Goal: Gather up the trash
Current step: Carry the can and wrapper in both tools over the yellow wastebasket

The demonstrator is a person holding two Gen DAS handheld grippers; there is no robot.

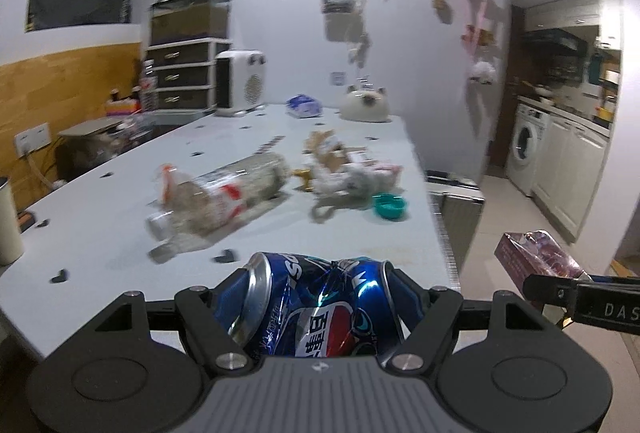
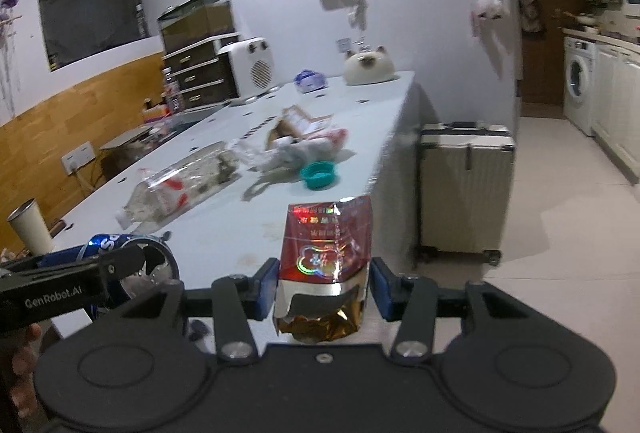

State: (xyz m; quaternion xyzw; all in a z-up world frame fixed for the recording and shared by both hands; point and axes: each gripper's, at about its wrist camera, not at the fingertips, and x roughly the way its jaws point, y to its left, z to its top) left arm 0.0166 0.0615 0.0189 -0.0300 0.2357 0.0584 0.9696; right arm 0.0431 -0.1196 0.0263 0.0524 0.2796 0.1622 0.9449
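Note:
A crushed blue Pepsi can (image 1: 320,313) lies crosswise between the fingers of my left gripper (image 1: 320,279), which is shut on it above the near edge of the pale table (image 1: 120,233). My right gripper (image 2: 324,285) is shut on a red foil cigarette pack (image 2: 326,241), held upright beside the table's right edge. The left wrist view catches that pack (image 1: 532,257) at its right side. On the table lie a crushed clear plastic bottle (image 2: 180,185), a heap of crumpled wrappers (image 2: 300,145) and a teal lid (image 2: 318,173).
A cream suitcase (image 2: 464,185) stands on the floor against the table's right side. A white heater (image 2: 250,69), a cat-shaped ornament (image 2: 368,67) and a drawer unit (image 2: 196,73) line the far end. A pale cup (image 2: 30,229) stands at the left.

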